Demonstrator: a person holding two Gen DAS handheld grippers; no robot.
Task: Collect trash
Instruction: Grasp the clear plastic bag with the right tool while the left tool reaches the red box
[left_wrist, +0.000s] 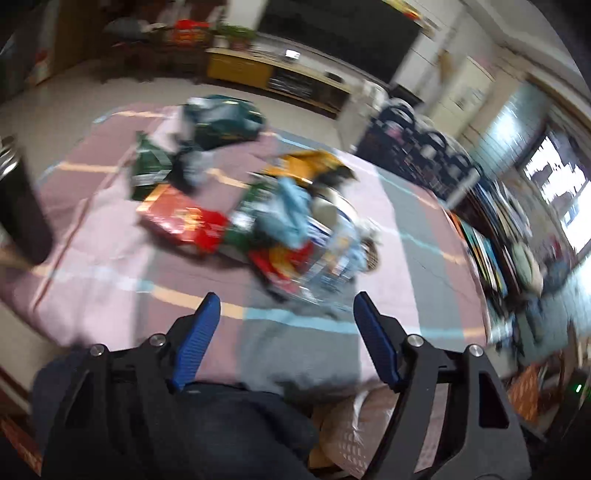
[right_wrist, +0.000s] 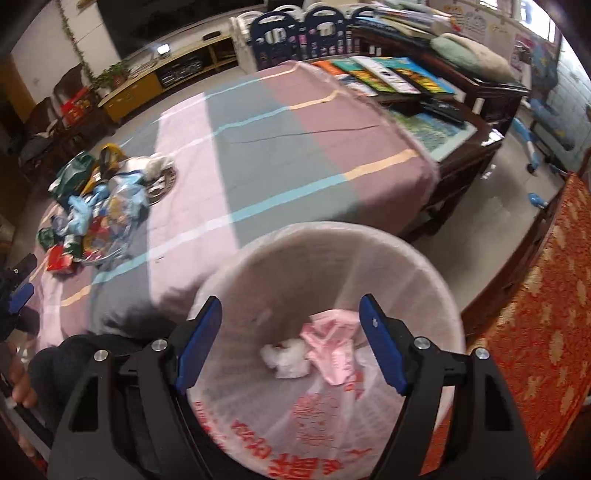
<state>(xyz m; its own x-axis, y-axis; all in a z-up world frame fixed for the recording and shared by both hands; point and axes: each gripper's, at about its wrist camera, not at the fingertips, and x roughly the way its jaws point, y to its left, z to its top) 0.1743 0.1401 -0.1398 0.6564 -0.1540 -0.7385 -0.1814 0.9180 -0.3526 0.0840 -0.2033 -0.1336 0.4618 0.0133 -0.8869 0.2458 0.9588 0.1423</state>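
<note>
My right gripper (right_wrist: 290, 314) hangs over the lined bin (right_wrist: 436, 273), jaws wide and empty; a pink bag (right_wrist: 332, 354) and a white wad (right_wrist: 286, 356) lie inside. My left gripper (left_wrist: 286, 314), also wide with nothing between its pads, points at the trash pile (left_wrist: 280, 221) on the striped bedspread (left_wrist: 110, 288), well apart from the bin

Left wrist view looks forward-down past its own fingers at the trash pile (left_wrist: 280, 221), blurred, mid-distance. Right wrist view looks steeply down into the bin (right_wrist: 325, 332), close. Both share the striped bedspread (right_wrist: 280, 147) and pile.
</note>
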